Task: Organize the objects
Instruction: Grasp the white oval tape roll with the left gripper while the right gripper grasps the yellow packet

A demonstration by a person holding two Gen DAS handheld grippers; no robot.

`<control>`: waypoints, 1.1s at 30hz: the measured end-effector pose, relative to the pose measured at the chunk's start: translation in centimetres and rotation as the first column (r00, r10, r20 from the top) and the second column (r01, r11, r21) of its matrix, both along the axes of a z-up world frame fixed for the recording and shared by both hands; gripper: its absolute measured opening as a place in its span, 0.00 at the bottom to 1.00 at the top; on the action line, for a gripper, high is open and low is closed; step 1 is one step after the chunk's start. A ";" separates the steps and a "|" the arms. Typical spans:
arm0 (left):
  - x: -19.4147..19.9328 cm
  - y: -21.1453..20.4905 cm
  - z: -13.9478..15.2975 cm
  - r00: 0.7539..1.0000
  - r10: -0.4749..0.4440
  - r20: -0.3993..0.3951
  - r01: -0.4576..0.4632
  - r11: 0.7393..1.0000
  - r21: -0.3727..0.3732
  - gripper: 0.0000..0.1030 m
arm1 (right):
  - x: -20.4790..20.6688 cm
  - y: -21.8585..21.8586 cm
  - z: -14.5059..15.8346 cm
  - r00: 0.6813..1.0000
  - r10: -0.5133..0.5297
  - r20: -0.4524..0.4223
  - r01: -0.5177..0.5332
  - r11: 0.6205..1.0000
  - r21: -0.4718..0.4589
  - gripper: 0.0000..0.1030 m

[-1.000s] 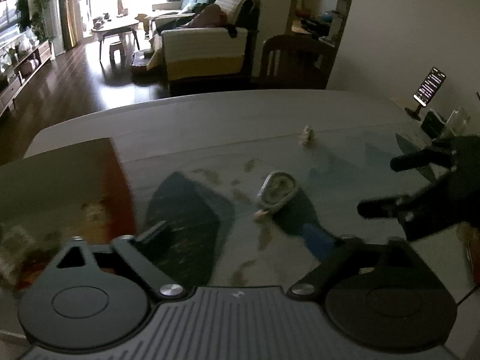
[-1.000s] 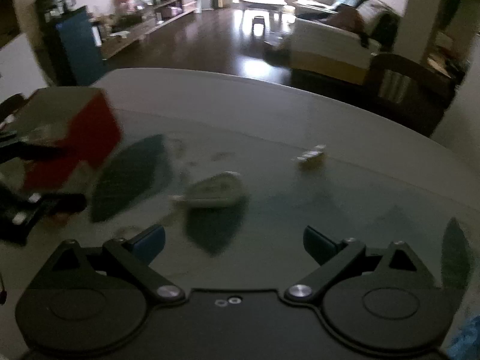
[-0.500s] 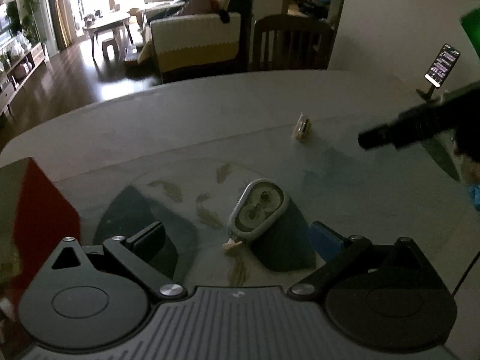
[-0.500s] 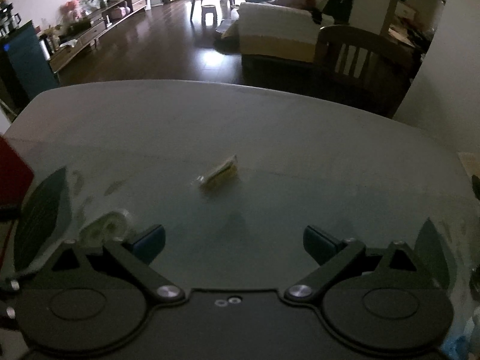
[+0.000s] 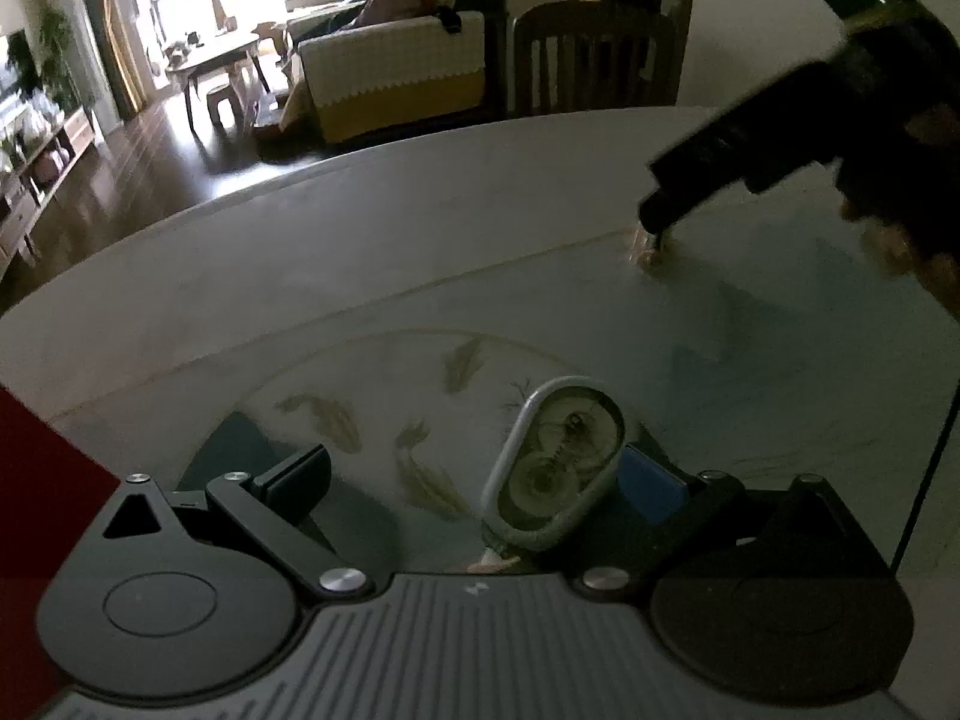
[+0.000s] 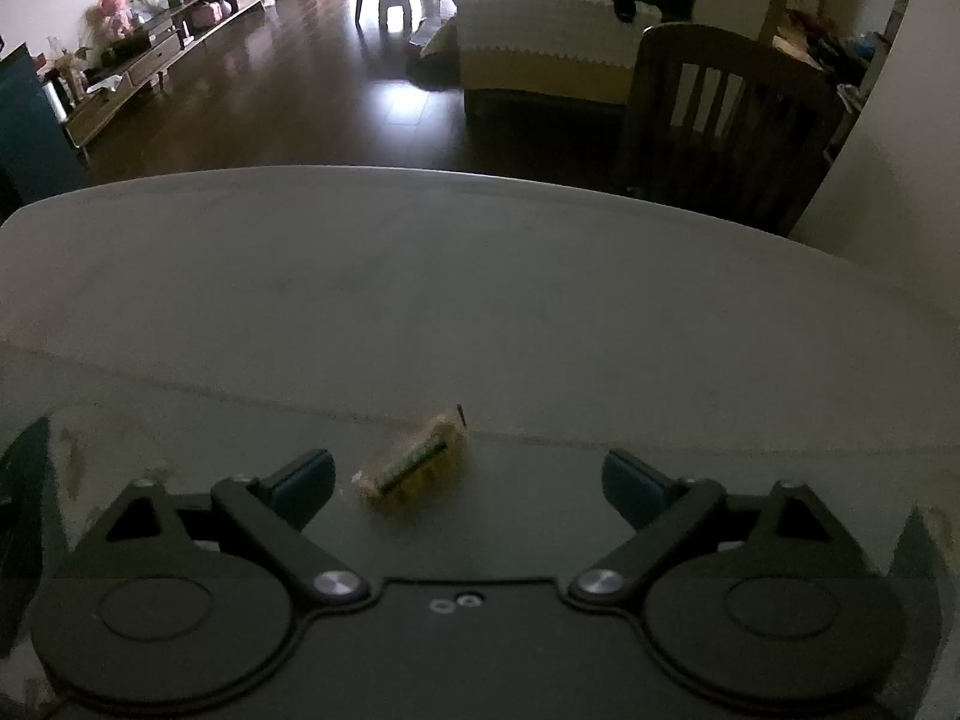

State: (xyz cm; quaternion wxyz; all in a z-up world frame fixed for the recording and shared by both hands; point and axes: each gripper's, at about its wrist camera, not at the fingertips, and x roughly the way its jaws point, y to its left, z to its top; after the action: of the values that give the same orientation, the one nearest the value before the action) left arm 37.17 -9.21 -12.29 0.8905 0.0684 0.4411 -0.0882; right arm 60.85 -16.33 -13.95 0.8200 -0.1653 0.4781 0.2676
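Observation:
A white oval tape-dispenser-like object (image 5: 555,462) lies on the glass table top, between the fingers of my left gripper (image 5: 474,480), close to the blue right pad; the jaws stand open around it. A small yellowish wrapped packet (image 6: 414,468) lies on the table between the fingers of my right gripper (image 6: 468,480), nearer the left finger; the jaws are wide open. In the left wrist view the right gripper's fingers (image 5: 690,192) hover just over that packet (image 5: 651,252).
A red box (image 5: 42,492) stands at the left edge of the left wrist view. The round table's far rim (image 6: 480,180) faces a wooden chair (image 6: 720,126). Beyond lie a sofa (image 6: 540,54) and dark floor.
Both grippers have moved forward: the left one has closed in around the white oval object, the right one has come down over the small packet, which was farther off before.

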 end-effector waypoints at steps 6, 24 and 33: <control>0.2 -0.9 -1.0 0.999 -0.045 0.000 0.045 0.999 0.019 1.00 | 0.7 1.7 -1.4 1.000 0.019 -0.007 -0.019 0.998 -0.054 0.80; 0.1 -2.5 -1.9 0.991 -0.130 0.025 0.129 0.990 0.059 0.67 | 0.2 1.8 -1.7 0.997 0.045 -0.070 -0.047 0.998 -0.030 0.25; -0.4 -2.1 -1.5 0.994 -0.106 0.003 0.106 0.994 0.033 0.51 | -1.7 0.4 -1.4 0.993 0.090 -0.077 -0.091 0.996 -0.004 0.21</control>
State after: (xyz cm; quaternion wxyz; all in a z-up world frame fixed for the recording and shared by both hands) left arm 36.74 -11.34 -13.81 0.8843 0.1067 0.4361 -0.1281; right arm 59.12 -15.91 -15.31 0.7875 -0.1794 0.5023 0.3089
